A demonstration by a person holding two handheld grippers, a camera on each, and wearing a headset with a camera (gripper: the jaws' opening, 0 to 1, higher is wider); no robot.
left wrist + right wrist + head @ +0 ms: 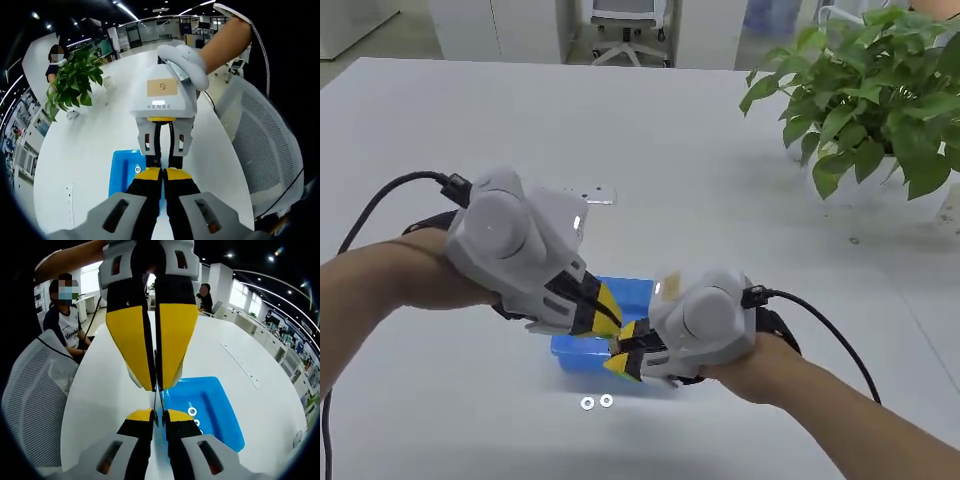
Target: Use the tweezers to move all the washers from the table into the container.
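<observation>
Above the blue container (626,292): left gripper (162,175) and right gripper (159,416) tip to tip, both pinching the tweezers (156,401). Next, probably reaching for two washers (587,403) lying just before it.

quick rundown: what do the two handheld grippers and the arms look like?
Both the left gripper and the right gripper have rounded pale grey housings and black jaws with yellow tips. A black cable trails from the rear of each. The right gripper carries a tan label with small grey lettering beneath. The forearms are bare, no sleeves.
</observation>
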